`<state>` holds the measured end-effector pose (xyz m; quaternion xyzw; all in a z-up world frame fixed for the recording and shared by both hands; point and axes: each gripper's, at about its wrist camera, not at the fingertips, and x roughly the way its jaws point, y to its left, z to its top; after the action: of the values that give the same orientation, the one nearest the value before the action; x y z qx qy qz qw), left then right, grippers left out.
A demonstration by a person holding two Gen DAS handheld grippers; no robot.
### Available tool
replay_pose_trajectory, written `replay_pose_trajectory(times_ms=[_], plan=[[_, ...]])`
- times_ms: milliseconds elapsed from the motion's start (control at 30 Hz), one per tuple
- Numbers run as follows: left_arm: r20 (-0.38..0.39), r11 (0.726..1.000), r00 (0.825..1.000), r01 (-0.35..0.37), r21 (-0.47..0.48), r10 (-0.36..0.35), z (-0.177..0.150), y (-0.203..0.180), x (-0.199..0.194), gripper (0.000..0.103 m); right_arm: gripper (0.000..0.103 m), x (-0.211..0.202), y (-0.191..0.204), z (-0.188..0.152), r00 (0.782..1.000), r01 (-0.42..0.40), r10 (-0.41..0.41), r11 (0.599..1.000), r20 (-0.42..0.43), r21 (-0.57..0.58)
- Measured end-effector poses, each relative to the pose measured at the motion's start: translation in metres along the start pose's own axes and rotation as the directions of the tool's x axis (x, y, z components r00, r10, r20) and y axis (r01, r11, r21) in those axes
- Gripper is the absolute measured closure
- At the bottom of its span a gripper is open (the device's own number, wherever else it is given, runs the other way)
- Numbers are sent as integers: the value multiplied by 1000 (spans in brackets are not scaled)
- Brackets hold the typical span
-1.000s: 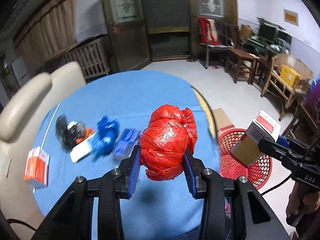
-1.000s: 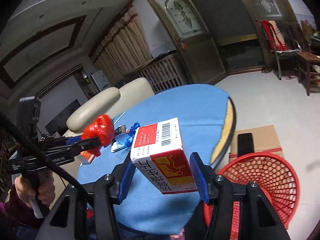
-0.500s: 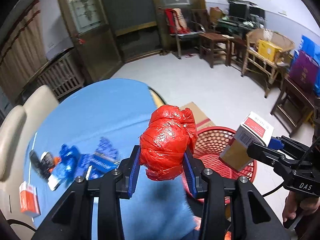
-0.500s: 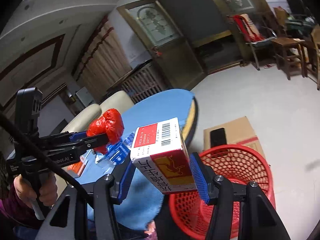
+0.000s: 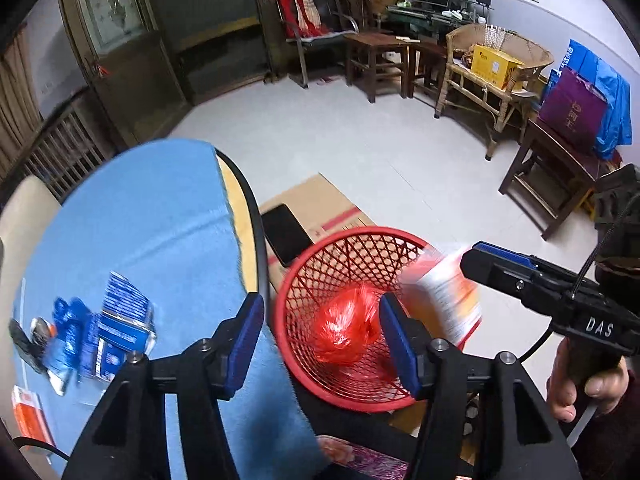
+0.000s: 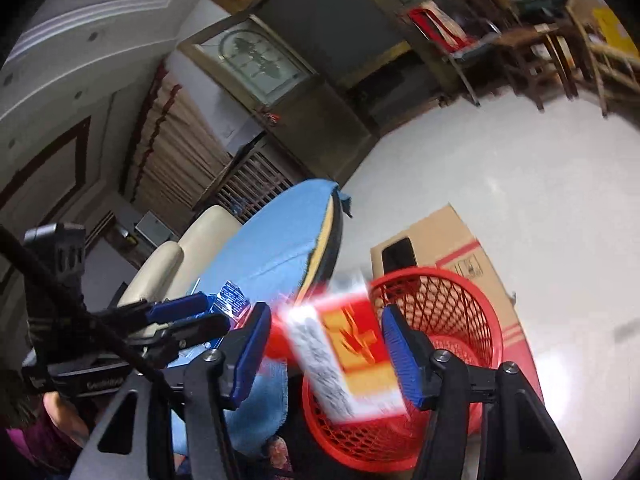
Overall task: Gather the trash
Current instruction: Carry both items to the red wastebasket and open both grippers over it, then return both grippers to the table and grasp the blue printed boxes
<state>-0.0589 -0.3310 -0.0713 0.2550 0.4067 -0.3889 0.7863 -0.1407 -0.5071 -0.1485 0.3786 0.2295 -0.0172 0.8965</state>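
with both the left gripper (image 5: 322,334) and right gripper (image 6: 322,350) opening on nothing, the red bag (image 5: 347,326) drops into the basket (image 5: 298,280), but the blurred box (image 6: 348,354) might clip its rim and fall out.

Motion blurs the red bag (image 5: 346,330) and carton (image 6: 352,356); carton's print unreadable.

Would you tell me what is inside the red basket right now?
A crumpled red plastic bag sits inside the red basket, and a blurred red-and-white box is at its rim. The basket's floor beneath is covered.
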Motion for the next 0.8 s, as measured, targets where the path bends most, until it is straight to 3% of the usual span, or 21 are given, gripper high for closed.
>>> replay_pose_trajectory(times_ms=[133,300,533,800], plan=[[-1,1000,1000,-18,-20,18,-3,9,-2,42,39,2,-10,2,1000,1,-1,999,1,50],[37,993,994,-102,-60,104,-17,32,-23,42,39,-3,8,6,999,3,-3,1000,34,-9],[111,962,960,-243,-126,257,-36,71,-64,42,39,5,59,13,999,-13,17,993,37,-116],[128,926,931,-308,-220,341,-63,115,-90,42,39,35,121,8,998,-65,61,975,-29,-214]])
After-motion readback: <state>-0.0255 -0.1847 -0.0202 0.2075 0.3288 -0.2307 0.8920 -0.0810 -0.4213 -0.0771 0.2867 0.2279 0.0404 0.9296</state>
